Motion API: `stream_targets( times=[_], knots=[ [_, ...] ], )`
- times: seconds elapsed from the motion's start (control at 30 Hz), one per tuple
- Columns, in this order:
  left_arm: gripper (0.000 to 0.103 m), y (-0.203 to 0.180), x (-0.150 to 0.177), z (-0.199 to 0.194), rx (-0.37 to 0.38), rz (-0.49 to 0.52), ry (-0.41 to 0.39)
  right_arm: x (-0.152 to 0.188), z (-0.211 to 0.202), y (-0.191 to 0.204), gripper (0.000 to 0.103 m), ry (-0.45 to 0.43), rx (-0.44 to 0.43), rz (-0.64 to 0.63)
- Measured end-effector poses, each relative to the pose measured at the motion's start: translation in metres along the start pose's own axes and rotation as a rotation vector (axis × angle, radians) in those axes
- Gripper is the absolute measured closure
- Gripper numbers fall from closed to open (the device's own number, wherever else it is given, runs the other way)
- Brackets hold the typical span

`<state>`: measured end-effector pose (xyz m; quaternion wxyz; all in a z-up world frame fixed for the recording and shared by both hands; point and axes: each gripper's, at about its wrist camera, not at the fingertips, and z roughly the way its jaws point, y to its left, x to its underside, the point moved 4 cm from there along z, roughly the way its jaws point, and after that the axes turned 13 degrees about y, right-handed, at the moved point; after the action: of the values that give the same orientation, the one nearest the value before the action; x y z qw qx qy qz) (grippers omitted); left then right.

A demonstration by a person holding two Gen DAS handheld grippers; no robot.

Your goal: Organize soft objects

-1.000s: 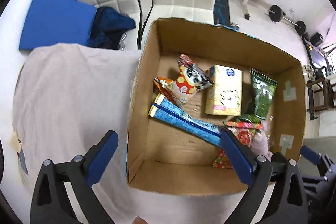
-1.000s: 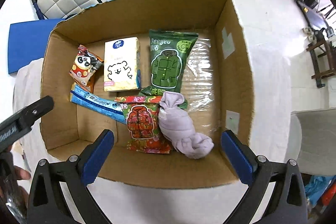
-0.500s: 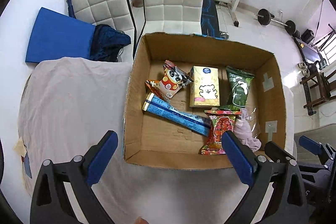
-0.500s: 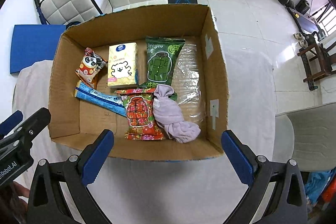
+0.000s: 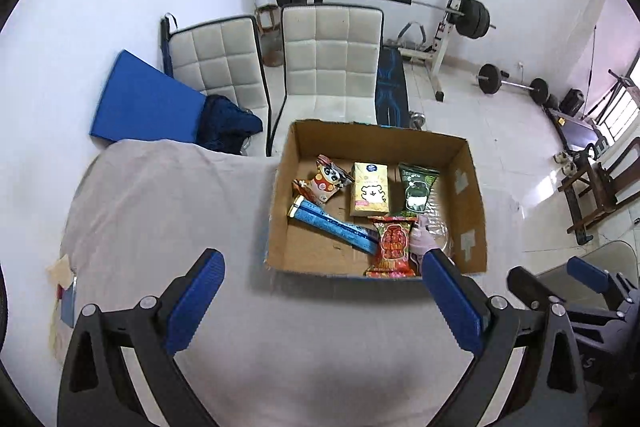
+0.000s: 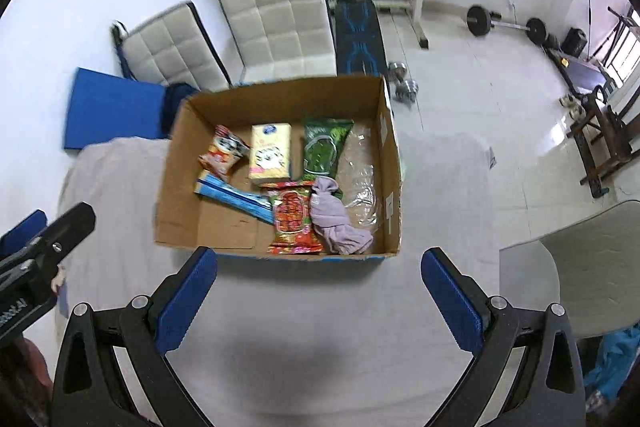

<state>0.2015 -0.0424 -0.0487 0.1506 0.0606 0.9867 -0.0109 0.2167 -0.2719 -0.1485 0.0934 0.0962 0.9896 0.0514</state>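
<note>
The soft objects are all gathered inside the open cardboard box [image 6: 390, 163], which is set on the cloth-covered table [image 6: 320, 307] near its far edge, with two white chairs [image 5: 332, 63] standing just behind it. Against the box's left wall a panda snack pouch [image 6: 224, 151] is laid, with a yellow tissue pack [image 6: 270, 151] beside it and a green garment bag [image 6: 324, 151] to the right of that. Nearer the front, a long blue pack [image 6: 234, 197] is laid at a slant, its end touching a red garment bag [image 6: 294, 221]. A lilac cloth bundle [image 6: 336, 223] is slumped against the red bag, and a crumpled clear wrapper [image 6: 362, 183] is pressed toward the right wall.

Both tools are held back over the bare cloth, short of the box. The jaws of the left gripper [image 5: 320, 297] are spread wide apart with nothing between them, and those of the right gripper [image 6: 320, 297] are likewise wide and empty. Such a stance is judged to suit a task largely done: nothing soft is seen outside the box, so the items appear to be packed flat and side by side so that each can be seen, and the hands are kept clear of the rim to avoid nudging the light box.
</note>
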Motion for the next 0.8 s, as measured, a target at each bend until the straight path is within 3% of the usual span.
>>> stream_targets(
  times=[0.3, 0.5, 0.8],
  knots=[
    [0.002, 0.004, 0.039, -0.056, 0.042, 0.000, -0.013, 0.055, -0.081, 0.007, 0.000, -0.096, -0.050, -0.015],
    [0.002, 0.002, 0.063, -0.086, 0.019, 0.022, -0.042, 0.089, -0.129, 0.012, 0.000, -0.130, -0.060, -0.031],
    [0.002, 0.009, 0.083, -0.108, 0.029, 0.013, -0.051, 0.127, -0.165, 0.021, 0.000, -0.138, -0.045, -0.066]
  ],
)
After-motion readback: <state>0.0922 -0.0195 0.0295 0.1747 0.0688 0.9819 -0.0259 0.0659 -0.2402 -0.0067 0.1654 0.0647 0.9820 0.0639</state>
